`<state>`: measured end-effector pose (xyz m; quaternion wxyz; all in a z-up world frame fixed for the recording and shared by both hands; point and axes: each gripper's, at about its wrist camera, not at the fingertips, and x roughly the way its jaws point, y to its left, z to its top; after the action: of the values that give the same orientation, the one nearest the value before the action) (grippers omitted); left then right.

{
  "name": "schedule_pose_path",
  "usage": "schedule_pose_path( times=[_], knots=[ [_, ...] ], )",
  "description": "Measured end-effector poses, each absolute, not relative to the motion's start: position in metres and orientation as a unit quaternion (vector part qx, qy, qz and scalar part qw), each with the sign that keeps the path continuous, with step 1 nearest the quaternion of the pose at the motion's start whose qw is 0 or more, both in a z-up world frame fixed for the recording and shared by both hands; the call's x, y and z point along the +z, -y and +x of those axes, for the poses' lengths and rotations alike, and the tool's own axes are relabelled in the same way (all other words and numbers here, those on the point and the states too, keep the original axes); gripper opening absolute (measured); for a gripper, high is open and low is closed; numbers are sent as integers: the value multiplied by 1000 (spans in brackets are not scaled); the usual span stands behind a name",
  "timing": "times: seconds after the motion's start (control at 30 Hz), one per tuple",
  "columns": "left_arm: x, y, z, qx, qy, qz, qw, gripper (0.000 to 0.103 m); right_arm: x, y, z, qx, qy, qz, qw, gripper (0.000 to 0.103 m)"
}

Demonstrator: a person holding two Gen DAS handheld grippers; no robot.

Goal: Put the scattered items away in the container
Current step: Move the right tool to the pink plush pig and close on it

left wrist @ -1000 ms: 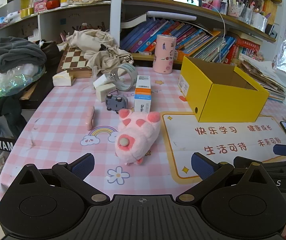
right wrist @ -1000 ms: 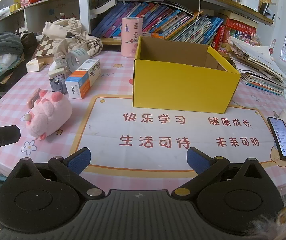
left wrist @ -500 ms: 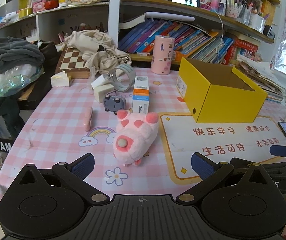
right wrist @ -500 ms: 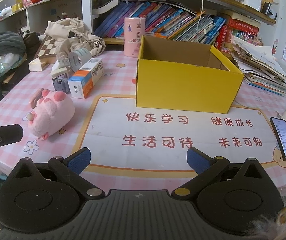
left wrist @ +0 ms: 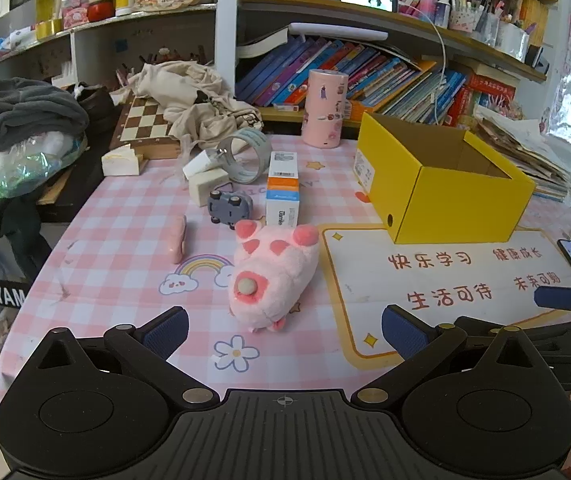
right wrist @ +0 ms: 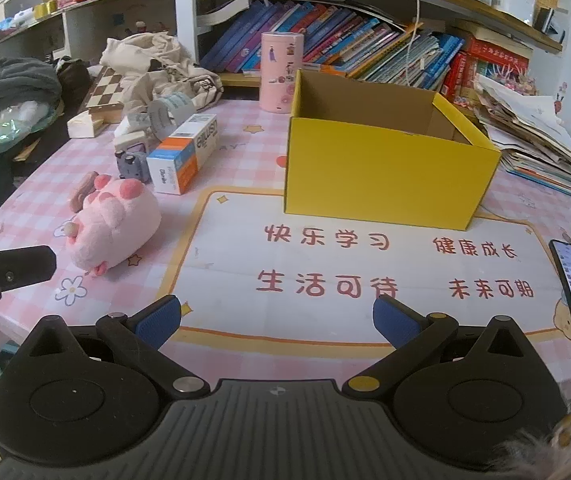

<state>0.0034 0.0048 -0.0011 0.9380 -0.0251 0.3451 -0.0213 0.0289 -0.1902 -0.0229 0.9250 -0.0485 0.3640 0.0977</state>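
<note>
Hovering nearest, the left gripper (left wrist: 283, 326) and right gripper (right wrist: 275, 316) stood wide apart, holding nothing. Beyond lay the pink plush pig (left wrist: 271, 276), toy car (left wrist: 229, 206), medicine box (left wrist: 282, 188) and tape roll (left wrist: 245, 154), all on the table. Farther right, the yellow box (right wrist: 385, 172) showed no contents where visible.

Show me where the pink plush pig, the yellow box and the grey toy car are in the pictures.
pink plush pig (left wrist: 273, 276), left wrist view, on its fluffy body.
yellow box (right wrist: 381, 176), right wrist view, on its front wall.
grey toy car (left wrist: 229, 207), left wrist view, on its underside between the wheels.
</note>
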Motion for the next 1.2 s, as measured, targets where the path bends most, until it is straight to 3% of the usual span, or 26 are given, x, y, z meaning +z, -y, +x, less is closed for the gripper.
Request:
schedule_pose_path(
  times=[1.2],
  knots=[
    [1, -9, 5, -46, -322, -35, 945, 103, -16, 174, 38, 151, -354, -62, 921, 103]
  ],
)
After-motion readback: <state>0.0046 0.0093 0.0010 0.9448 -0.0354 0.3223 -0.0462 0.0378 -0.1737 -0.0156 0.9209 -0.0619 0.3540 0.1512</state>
